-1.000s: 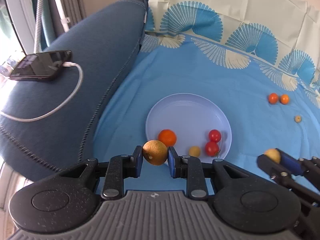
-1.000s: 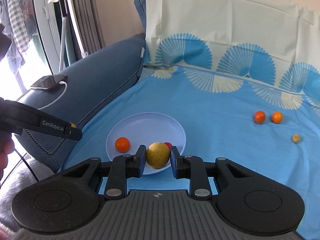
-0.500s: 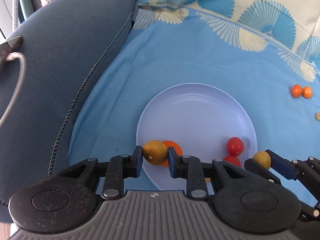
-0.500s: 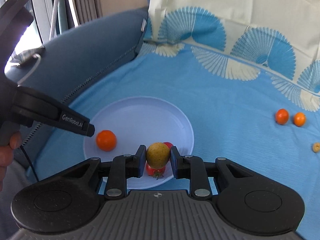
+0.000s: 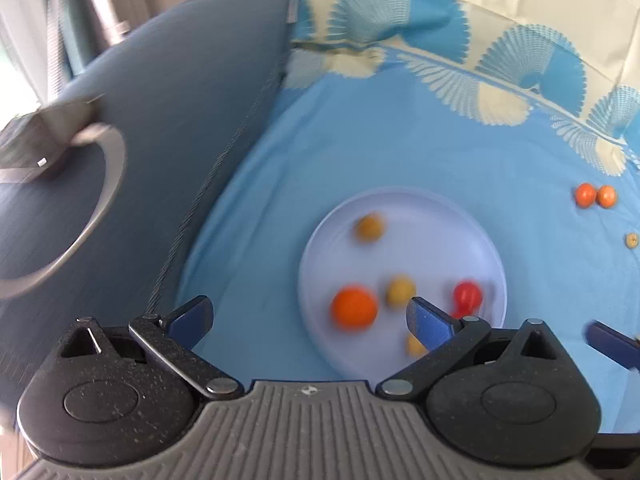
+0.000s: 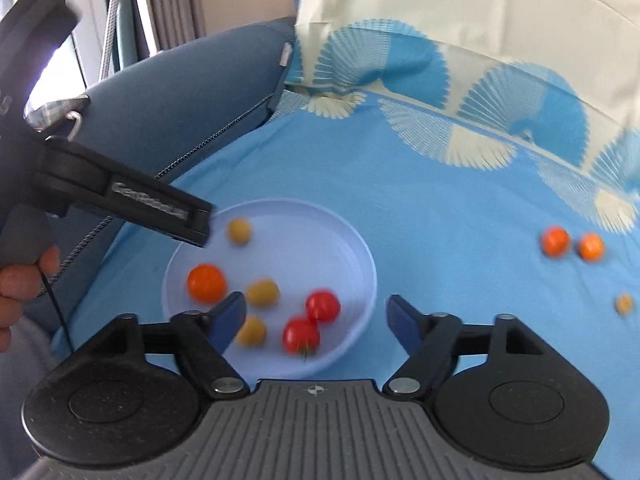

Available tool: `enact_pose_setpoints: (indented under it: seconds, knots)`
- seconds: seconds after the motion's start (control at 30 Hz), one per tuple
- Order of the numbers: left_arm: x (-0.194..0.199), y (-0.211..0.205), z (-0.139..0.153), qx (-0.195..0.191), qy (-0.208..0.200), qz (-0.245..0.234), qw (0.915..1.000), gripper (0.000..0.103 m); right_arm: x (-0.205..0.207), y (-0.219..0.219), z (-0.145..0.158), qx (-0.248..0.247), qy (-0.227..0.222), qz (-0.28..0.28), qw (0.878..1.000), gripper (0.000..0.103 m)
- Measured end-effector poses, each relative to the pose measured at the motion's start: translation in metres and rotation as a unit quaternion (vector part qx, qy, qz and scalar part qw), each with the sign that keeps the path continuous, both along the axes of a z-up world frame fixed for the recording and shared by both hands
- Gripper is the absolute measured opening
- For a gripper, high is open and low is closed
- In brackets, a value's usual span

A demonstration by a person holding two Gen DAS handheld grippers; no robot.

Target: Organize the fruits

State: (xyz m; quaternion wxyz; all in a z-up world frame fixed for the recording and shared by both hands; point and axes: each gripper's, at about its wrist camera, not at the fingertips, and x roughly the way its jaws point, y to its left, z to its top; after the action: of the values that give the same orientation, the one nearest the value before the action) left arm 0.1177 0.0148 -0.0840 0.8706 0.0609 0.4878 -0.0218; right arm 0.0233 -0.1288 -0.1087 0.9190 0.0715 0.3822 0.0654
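A pale blue plate (image 5: 472, 216) (image 6: 360, 256) lies on the blue cloth. On it are an orange fruit (image 5: 354, 307) (image 6: 207, 283), three yellow fruits (image 5: 370, 227) (image 6: 239, 230) and two red tomatoes (image 6: 323, 306). My left gripper (image 5: 308, 318) is open and empty at the plate's near left edge. My right gripper (image 6: 314, 316) is open and empty over the plate's near side. Two small orange fruits (image 5: 595, 195) (image 6: 572, 243) and a small yellow one (image 6: 624, 303) lie on the cloth to the right.
A dark blue sofa arm (image 5: 160, 120) rises on the left with a phone and white cable (image 5: 100, 184) on it. The patterned backrest cover (image 6: 460, 60) stands behind. A finger of the right gripper (image 5: 612, 342) shows at the left wrist view's right edge.
Both grippers have opened and let go of their yellow fruits, which now lie on the plate. Both grippers have drawn back a little.
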Motion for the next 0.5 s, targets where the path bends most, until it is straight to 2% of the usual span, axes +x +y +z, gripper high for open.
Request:
enact_pose_setpoints:
  seconds: [0.17,0.4,0.5]
  knots:
    - [-0.062,0.019,0.022,-0.012,0.004,0.026,0.9996,0.103,-0.061,0.006,0.023,0.005,-0.011,-0.051,0.999,0.097]
    - [-0.107,0.028,0.045,-0.001,-0.025,0.026,0.9994,0.103,-0.108,0.013,0.049,-0.005,-0.053,-0.067,0.996,0.101]
    - [-0.122,0.032,0.056,-0.008,-0.037,0.031,0.9988,0.103,-0.124,0.017,0.057,-0.007,-0.07,-0.068,0.995,0.102]
